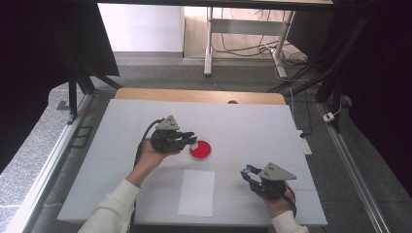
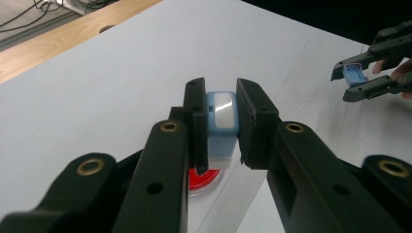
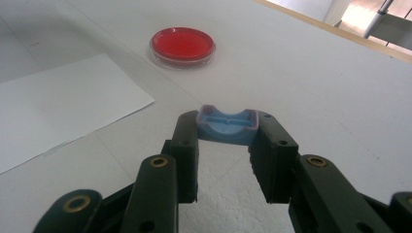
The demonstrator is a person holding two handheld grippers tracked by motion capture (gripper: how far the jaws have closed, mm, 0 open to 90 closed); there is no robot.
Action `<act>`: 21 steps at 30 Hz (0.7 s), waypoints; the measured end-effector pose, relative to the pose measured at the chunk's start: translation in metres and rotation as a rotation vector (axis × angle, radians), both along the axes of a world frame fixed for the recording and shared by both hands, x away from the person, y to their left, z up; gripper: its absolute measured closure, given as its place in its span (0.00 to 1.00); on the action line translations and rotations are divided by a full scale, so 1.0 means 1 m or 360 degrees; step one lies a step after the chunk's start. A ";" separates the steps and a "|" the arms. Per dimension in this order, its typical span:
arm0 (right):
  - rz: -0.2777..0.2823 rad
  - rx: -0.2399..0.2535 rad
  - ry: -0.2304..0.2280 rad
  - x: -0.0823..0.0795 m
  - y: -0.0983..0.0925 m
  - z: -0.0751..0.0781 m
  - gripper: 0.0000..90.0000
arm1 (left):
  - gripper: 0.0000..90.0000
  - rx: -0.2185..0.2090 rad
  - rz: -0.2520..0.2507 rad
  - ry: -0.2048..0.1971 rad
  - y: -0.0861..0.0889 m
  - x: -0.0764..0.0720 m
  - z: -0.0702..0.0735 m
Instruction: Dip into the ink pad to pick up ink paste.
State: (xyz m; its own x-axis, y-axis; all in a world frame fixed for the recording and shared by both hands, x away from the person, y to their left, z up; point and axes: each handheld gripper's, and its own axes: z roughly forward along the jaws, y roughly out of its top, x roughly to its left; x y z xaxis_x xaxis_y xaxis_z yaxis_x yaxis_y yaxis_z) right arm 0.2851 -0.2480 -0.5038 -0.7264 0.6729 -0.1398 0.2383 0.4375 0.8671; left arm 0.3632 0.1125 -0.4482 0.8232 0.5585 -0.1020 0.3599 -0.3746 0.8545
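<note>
A round dish of red material (image 1: 200, 150) lies in the middle of the white table; it shows too as the dish (image 3: 182, 47) and dish (image 2: 204, 178). My left gripper (image 1: 190, 141) hangs just left of it, shut on a small blue and white stamp-like block (image 2: 221, 121), held right above the dish. My right gripper (image 1: 248, 172) sits near the front right, shut on a small blue cap (image 3: 227, 125), its hollow side up. The same cap (image 2: 353, 74) appears far off in the left gripper view.
A white sheet of paper (image 1: 197, 192) lies flat near the table's front edge, between the two hands. The table's wooden far edge (image 1: 199, 95) runs behind. Black stands and cables surround the table.
</note>
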 end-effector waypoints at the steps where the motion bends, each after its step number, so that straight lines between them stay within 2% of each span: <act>1: -0.0002 -0.0001 0.0000 0.000 0.000 0.000 0.71 | 0.83 0.0001 -0.0002 0.0000 0.000 0.000 0.000; 8: -0.0003 0.0012 -0.0001 0.000 0.000 0.000 0.71 | 0.83 0.0007 -0.0034 -0.0005 -0.001 -0.004 0.002; 12: -0.0013 -0.0007 -0.0001 0.000 0.000 0.000 0.71 | 0.83 -0.0008 -0.0055 0.0000 -0.001 -0.007 0.004; 21: -0.0013 0.0008 0.0005 0.000 -0.001 0.000 0.71 | 0.83 -0.0027 -0.0089 0.0016 0.000 -0.012 0.004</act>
State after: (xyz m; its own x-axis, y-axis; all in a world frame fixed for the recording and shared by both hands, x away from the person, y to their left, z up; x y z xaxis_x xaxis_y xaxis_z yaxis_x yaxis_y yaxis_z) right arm 0.2854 -0.2492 -0.5038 -0.7212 0.6796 -0.1342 0.2446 0.4311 0.8685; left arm 0.3514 0.1123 -0.4446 0.8519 0.5099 -0.1193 0.3475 -0.3800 0.8572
